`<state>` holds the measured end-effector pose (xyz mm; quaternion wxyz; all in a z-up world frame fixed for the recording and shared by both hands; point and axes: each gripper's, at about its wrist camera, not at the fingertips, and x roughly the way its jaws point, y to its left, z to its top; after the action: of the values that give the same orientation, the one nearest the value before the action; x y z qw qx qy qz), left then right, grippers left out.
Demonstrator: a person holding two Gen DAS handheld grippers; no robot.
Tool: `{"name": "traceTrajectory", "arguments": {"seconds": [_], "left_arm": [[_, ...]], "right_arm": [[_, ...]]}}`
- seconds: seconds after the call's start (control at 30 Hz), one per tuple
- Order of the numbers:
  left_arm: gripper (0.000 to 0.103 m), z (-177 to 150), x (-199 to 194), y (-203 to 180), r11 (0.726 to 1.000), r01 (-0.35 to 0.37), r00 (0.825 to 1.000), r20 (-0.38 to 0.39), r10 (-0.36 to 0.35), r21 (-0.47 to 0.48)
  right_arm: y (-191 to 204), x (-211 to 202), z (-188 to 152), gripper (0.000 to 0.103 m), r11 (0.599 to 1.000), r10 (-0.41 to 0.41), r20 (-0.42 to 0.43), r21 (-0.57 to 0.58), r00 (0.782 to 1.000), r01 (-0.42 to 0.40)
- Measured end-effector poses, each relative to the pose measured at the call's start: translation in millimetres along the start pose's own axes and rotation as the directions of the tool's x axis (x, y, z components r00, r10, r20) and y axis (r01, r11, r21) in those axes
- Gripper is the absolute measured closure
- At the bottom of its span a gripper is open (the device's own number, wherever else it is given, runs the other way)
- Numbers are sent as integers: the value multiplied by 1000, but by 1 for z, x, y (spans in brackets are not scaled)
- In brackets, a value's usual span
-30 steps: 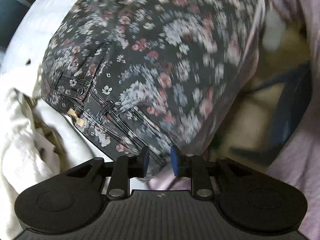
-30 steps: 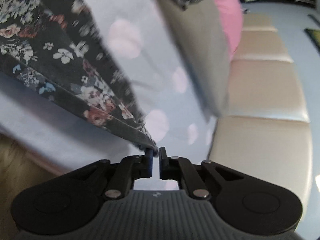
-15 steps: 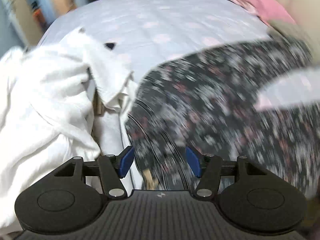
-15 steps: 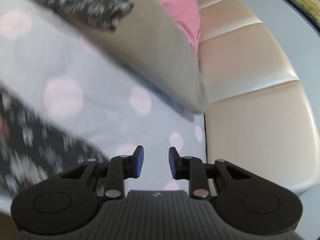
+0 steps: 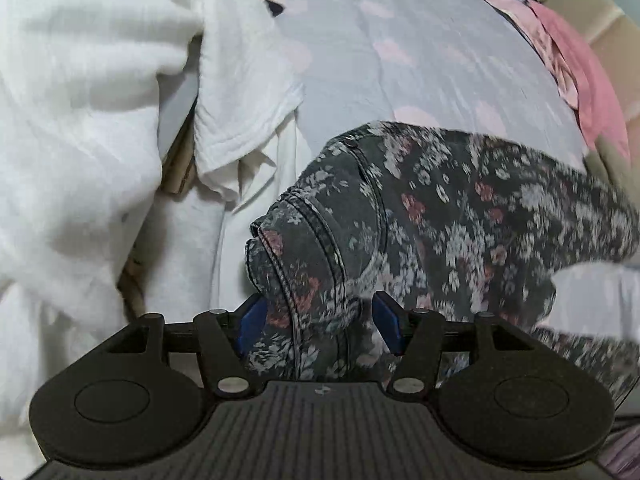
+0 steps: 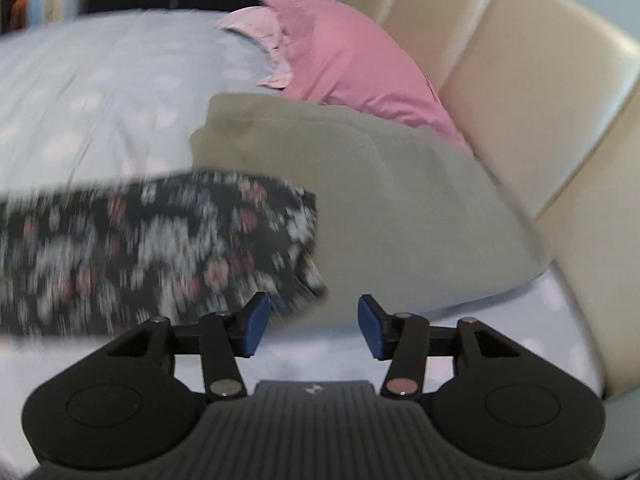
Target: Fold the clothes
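Released since a second earlier, floral trousers (image 5: 440, 216) were laid on the bed (image 5: 400, 40); both grippers' fingers (image 5: 386, 326) (image 6: 370, 328) were parted, the right opening.

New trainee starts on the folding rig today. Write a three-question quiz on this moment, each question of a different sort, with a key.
1. True or false: the right gripper has cloth clamped between its pads.
2. Multiple choice: what lies between the left gripper's fingers? A) the white towel B) the floral trousers C) the pink pillow
3. Fill in: the olive-grey cushion lies in front of the ____ pillow.

Key:
1. False: its jaws are opening and nothing is between them.
2. B: the waist end of the floral trousers sits between the open fingers, unpinched; the white towel lies beside it.
3. Pink: the pink pillow against the cream headboard.
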<state>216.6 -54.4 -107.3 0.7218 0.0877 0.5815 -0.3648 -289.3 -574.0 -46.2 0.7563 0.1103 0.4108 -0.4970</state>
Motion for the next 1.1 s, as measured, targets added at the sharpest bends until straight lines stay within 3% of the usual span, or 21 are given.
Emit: {"name": "traceTrajectory", "arguments": {"seconds": [0.27, 0.4, 0.47, 0.5, 0.57, 0.73, 0.83, 0.97, 1.1], "left_arm": [[49, 12, 11, 12, 990, 57, 998, 33, -54, -128], [58, 17, 8, 4, 992, 19, 997, 81, -9, -121], [68, 16, 9, -4, 996, -18, 994, 102, 27, -82], [72, 15, 8, -9, 997, -39, 992, 114, 46, -62], [79, 12, 5, -21, 996, -82, 986, 141, 84, -26], [85, 1, -36, -55, 988, -148, 953, 275, 129, 49], [86, -1, -68, -70, 979, -188, 911, 387, 143, 79], [86, 10, -66, -70, 975, -207, 908, 387, 159, 86], [85, 22, -34, -66, 959, -257, 914, 352, 201, 122]], "right_arm": [[4, 61, 17, 50, 968, -16, -9, 250, 1000, 17], [19, 73, 18, 63, 973, -4, -1, 231, 1000, 4], [27, 76, 17, 78, 979, -28, 7, 204, 1000, 26], [29, 76, 17, 91, 980, -46, 13, 194, 999, 42], [30, 70, 17, 96, 981, -58, 36, 189, 998, 50], [23, 40, 21, 97, 973, -104, 145, 220, 984, 70], [17, 17, 27, 97, 958, -188, 216, 256, 958, 130], [3, -2, 34, 97, 910, -344, 252, 327, 905, 255], [-8, 9, 35, 97, 900, -340, 195, 353, 920, 257]]}}
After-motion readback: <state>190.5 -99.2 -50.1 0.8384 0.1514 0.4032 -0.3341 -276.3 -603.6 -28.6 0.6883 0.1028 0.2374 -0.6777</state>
